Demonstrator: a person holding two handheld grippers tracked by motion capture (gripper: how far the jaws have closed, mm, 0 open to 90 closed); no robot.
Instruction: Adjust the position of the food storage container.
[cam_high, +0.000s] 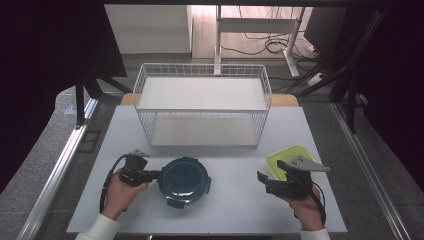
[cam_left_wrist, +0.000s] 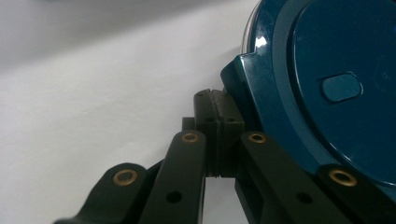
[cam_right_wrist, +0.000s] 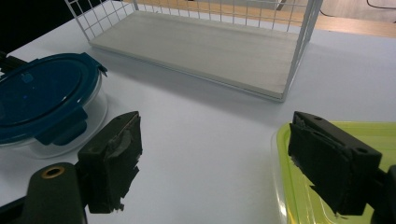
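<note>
High view: above the person's side, facing forward and down over the whole bench (cam_high: 225, 200).
Left gripper view: very near, low over the blue lid (cam_left_wrist: 327, 84).
Right gripper view: low, facing the wire rack (cam_right_wrist: 196, 46).
Shared: blue lid, bench.

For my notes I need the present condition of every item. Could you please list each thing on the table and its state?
Round container with dark blue lid: lid on, upright on the table.
Yellow-green container: lies flat on the table, near the right edge.
White wire rack: upright, both shelves bare.
Left hand-held gripper: jaws shut, tips at the blue lid's edge clip.
Right hand-held gripper: jaws open, nothing between them.
</note>
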